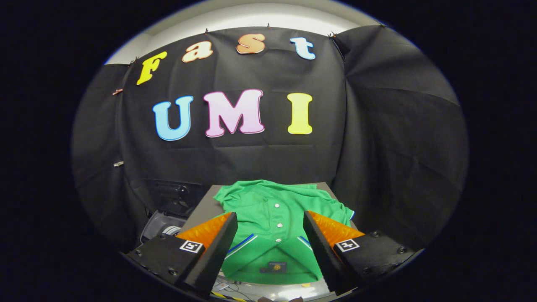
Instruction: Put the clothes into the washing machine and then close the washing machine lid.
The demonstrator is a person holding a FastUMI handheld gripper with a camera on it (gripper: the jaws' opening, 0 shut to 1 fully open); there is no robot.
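Between the gripper's (270, 218) wide-apart jaws, a green shirt (275, 226) lies on the table (201, 214).

A green shirt (272, 226) is seen spread flat on a grey table (200, 214), its collar turned toward the gripper (270, 218) and its white-buttoned placket running away from it. The gripper's fingers (218, 243) are held wide apart above the shirt, one to each side of the collar, and nothing is gripped between them. Blue and white trim is visible along the collar edges. Beside the table, beyond the left finger, the washing machine (165, 222) is partly seen, its lid raised and its drum opening showing below. A black cloth wall stands behind the table
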